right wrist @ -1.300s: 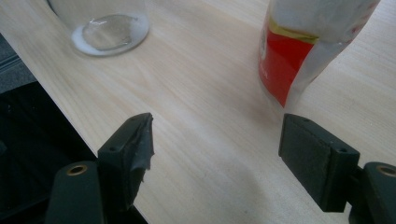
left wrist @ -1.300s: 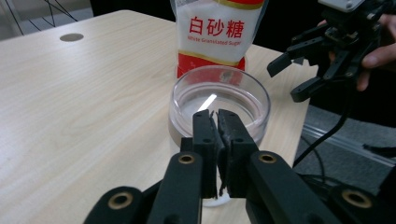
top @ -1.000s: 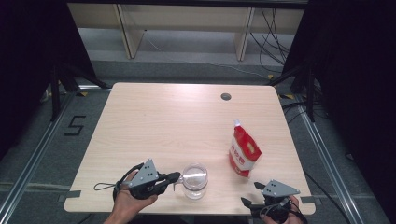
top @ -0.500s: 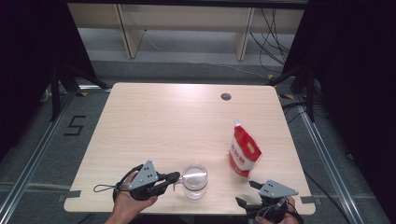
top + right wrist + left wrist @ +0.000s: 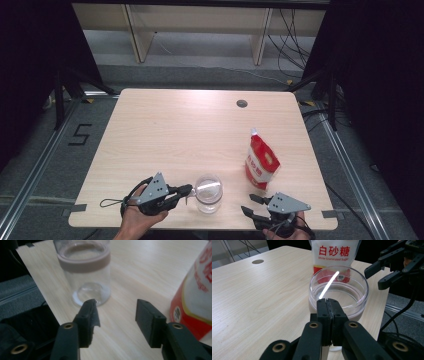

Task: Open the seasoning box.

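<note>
- A thin white utensil (image 5: 328,284), probably a spoon or stirrer, is being pinched by its handle between the tightly clenched jaws of the left gripper (image 5: 328,300); its far end is being held inside the clear glass jar (image 5: 208,192), near the front edge of the table (image 5: 200,125).
- The right gripper (image 5: 116,312) is being held with its jaws spread and nothing between them, low over the table in the gap between the jar and the red and white sugar bag (image 5: 261,161).
- The jar is being left unsteadied, so it is likely being exposed to tipping if the utensil is pushed against its wall; being so close to the table edge, it could be knocked off.
- The utensil is being gripped only at its very end, so it may be twisted or slipped out of the jaws under any side load.
- The bag is standing upright just beside the right gripper; it could be toppled if brushed by the outer jaw during a reach.
- Whether the bag is being kept sealed cannot be told; if opened, sugar could be spilled.
- The trailing cables are lying near the edge, where snagging is being risked.
</note>
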